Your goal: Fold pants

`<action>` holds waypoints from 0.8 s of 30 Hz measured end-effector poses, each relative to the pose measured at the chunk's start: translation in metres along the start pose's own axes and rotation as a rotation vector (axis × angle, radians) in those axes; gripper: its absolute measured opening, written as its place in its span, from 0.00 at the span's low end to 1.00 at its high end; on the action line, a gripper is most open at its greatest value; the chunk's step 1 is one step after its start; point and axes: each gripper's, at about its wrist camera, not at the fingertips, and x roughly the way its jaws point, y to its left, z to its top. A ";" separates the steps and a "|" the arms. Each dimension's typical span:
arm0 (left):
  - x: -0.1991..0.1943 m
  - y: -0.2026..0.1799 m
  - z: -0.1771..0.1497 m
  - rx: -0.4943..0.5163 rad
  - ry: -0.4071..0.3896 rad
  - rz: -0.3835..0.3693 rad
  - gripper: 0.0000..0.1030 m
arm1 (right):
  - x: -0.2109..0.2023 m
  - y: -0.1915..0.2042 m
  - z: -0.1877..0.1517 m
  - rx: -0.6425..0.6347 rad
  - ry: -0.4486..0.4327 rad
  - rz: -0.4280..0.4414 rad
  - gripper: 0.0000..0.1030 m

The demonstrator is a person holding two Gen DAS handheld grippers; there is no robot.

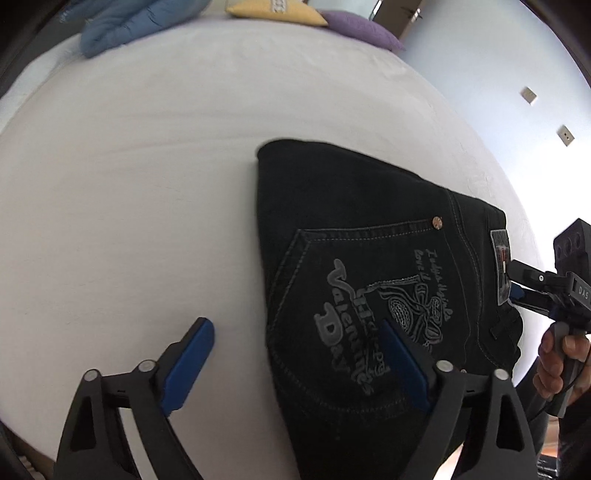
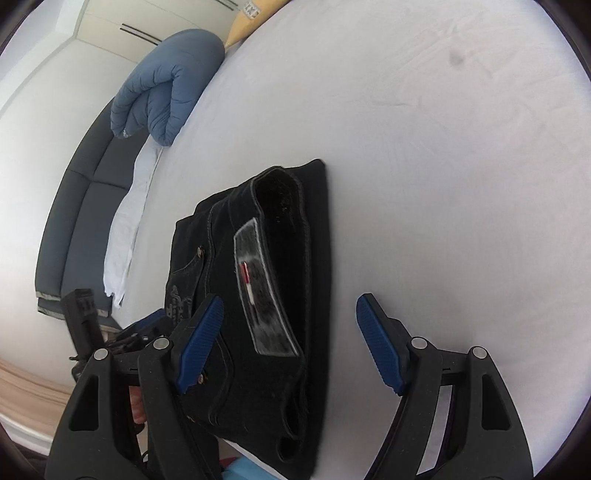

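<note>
Both grippers, left [image 1: 299, 360] and right [image 2: 290, 341], hover wide apart and empty-jawed over folded black pants [image 1: 369, 229] on the bed [image 1: 147, 184].

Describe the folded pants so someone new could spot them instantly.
Start from the white bed sheet that fills both views. Near its close edge, between the two grippers, lies a compact folded bundle: the black pants. Unlike the blue duvet and the pillows at the far end, they are dark denim with grey embroidered lettering on a back pocket.
</note>
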 end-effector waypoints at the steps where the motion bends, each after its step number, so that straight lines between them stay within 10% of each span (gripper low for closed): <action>1: 0.006 0.000 0.004 0.000 0.018 0.003 0.85 | 0.005 0.002 0.002 -0.007 0.008 -0.002 0.71; 4: 0.012 -0.006 0.014 0.022 0.035 -0.026 0.81 | 0.024 0.012 0.008 -0.049 0.045 -0.013 0.57; 13: 0.002 -0.028 0.023 0.043 0.008 -0.022 0.21 | 0.020 0.038 0.003 -0.121 0.003 -0.074 0.14; 24: -0.045 -0.055 0.098 0.091 -0.167 -0.044 0.20 | -0.039 0.085 0.059 -0.223 -0.142 -0.003 0.13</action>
